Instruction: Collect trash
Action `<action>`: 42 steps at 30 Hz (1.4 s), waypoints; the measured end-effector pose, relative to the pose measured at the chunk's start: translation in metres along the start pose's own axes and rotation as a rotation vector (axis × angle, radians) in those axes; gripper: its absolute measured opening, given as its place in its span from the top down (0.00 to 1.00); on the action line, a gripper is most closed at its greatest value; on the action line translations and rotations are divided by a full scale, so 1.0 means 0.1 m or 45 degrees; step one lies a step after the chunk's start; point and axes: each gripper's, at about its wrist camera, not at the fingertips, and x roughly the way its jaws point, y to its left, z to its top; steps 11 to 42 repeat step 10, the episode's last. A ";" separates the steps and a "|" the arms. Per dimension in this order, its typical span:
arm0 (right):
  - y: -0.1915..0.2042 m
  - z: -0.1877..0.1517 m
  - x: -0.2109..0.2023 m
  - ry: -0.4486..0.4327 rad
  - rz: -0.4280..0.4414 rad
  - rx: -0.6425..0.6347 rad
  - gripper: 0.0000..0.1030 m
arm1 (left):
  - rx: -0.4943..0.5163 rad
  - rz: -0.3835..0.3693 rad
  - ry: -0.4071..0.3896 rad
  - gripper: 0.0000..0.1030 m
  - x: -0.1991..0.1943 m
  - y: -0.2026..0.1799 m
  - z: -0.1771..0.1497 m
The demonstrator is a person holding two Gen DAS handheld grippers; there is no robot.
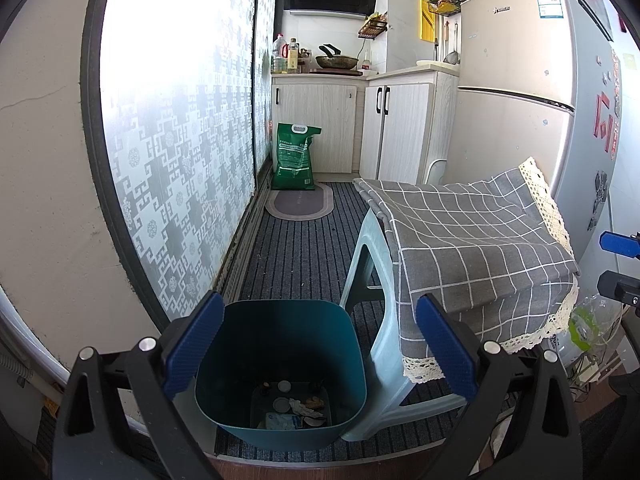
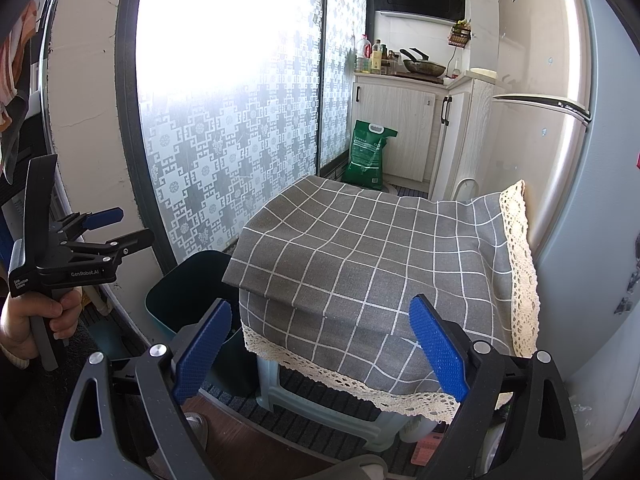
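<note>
Left claw (image 1: 320, 354) agape over trash bin (image 1: 280, 368), seemingly level

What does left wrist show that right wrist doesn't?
Left wrist only: the inside of the teal trash bin, with scraps of trash on its bottom, and the oval floor mat.

Right wrist only: the left tool seen from the side, open, in the person's hand.

Both: the stool draped in the grey checked cloth, the green bag, the fridge. The right tool is open, empty.

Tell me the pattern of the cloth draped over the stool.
Grey cloth with a white grid check and cream lace trim; clearest in the right wrist view.
</note>
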 end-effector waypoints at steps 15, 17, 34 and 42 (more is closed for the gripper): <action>0.03 -0.02 0.01 0.005 0.001 -0.001 0.10 | -0.004 0.002 0.003 0.04 0.01 0.02 0.01; 0.03 -0.02 0.01 0.005 0.001 -0.001 0.10 | -0.004 0.002 0.003 0.04 0.01 0.02 0.01; 0.03 -0.02 0.01 0.005 0.001 -0.001 0.10 | -0.004 0.002 0.003 0.04 0.01 0.02 0.01; 0.03 -0.02 0.01 0.005 0.001 -0.001 0.10 | -0.004 0.002 0.003 0.04 0.01 0.02 0.01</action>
